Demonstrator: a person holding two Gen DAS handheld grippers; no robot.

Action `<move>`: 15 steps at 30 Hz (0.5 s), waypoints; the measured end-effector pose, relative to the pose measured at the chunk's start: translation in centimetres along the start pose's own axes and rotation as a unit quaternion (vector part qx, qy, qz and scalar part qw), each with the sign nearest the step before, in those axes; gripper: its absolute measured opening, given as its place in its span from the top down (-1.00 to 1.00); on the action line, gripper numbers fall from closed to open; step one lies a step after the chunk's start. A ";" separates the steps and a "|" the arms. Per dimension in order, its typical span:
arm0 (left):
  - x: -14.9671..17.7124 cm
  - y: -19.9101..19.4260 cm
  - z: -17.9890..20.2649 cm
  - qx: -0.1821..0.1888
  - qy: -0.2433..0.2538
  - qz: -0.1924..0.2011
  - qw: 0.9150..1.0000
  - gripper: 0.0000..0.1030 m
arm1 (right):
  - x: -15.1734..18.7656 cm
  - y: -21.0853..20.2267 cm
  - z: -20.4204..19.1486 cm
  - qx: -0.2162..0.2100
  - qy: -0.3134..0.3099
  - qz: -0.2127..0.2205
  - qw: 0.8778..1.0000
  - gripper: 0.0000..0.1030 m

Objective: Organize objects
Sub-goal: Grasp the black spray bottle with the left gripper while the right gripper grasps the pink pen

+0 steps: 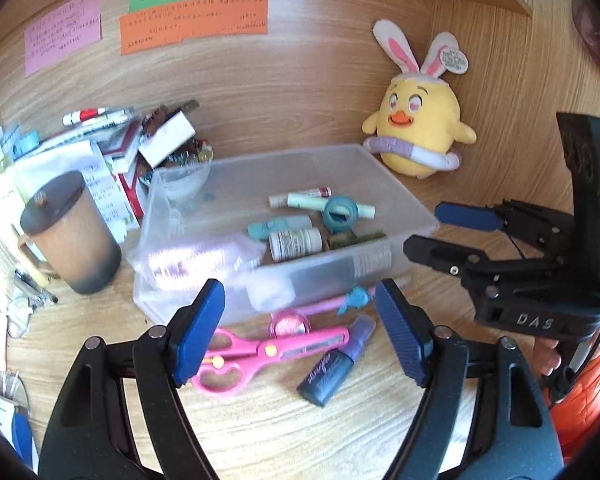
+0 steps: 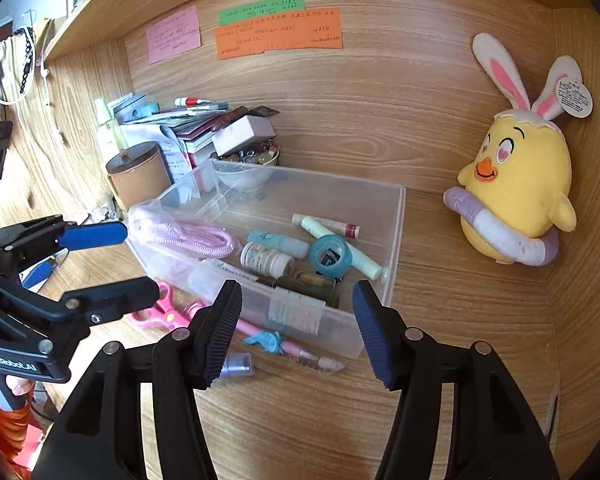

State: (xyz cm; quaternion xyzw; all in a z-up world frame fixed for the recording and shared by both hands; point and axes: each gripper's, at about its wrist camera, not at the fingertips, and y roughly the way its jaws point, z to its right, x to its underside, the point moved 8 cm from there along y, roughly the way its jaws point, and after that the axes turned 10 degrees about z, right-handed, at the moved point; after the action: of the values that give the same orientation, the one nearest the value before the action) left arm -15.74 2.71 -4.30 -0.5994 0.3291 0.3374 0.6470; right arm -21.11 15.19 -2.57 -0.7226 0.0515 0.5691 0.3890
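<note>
A clear plastic bin (image 1: 396, 200) (image 2: 398, 216) sits on the wooden desk and holds a pink cord (image 2: 192, 234), a white pill bottle (image 1: 294, 243) (image 2: 266, 258), a teal tape ring (image 1: 340, 214) (image 2: 331, 257) and small tubes. In front of it lie pink scissors (image 1: 260, 350) (image 2: 160, 312), a pink compact (image 1: 290, 322), a purple-capped tube (image 1: 336, 364) (image 2: 236, 364) and a pink pen with a blue charm (image 1: 340, 300) (image 2: 284, 344). My left gripper (image 1: 300, 336) (image 2: 136, 260) is open above the scissors and tube. My right gripper (image 2: 296, 332) (image 1: 424, 228) is open above the pen, beside the bin's near right corner.
A yellow chick plush (image 1: 418, 132) (image 2: 520, 196) leans in the back right corner. A brown lidded mug (image 1: 70, 232) (image 2: 140, 174), stacked books and boxes (image 1: 112, 152), and a bowl of beads (image 2: 246, 166) stand left of the bin. Coloured notes (image 2: 278, 34) hang on the back wall.
</note>
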 end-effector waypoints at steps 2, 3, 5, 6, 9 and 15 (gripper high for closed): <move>1.3 0.3 0.1 0.003 0.000 -0.016 1.000 -0.35 | 0.7 -0.1 -0.1 -0.003 -0.001 -0.007 1.000 -0.04; 1.9 0.5 0.2 0.005 -0.003 -0.025 1.000 -0.34 | 1.2 0.0 -0.3 -0.005 -0.002 -0.013 1.000 -0.04; 3.3 1.0 0.4 0.017 -0.009 -0.043 0.999 -0.31 | 2.0 0.1 -0.5 -0.008 -0.005 -0.022 1.000 -0.04; 4.1 1.4 0.5 0.022 -0.010 -0.055 0.998 -0.24 | 2.5 0.3 -0.6 -0.009 -0.006 -0.028 1.000 -0.04; 5.8 2.3 0.9 0.029 -0.006 -0.081 0.996 -0.07 | 3.6 0.8 -0.7 -0.009 -0.008 -0.045 0.999 -0.04; 7.0 3.6 2.3 0.048 0.007 -0.101 0.994 0.25 | 4.6 1.4 -0.6 -0.009 -0.006 -0.058 0.998 -0.04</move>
State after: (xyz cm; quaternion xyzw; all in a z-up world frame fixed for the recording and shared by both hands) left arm -14.83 5.52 -11.94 -0.6003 0.2873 0.2504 0.7031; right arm -19.80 15.55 -7.25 -0.7243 0.0018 0.5504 0.4152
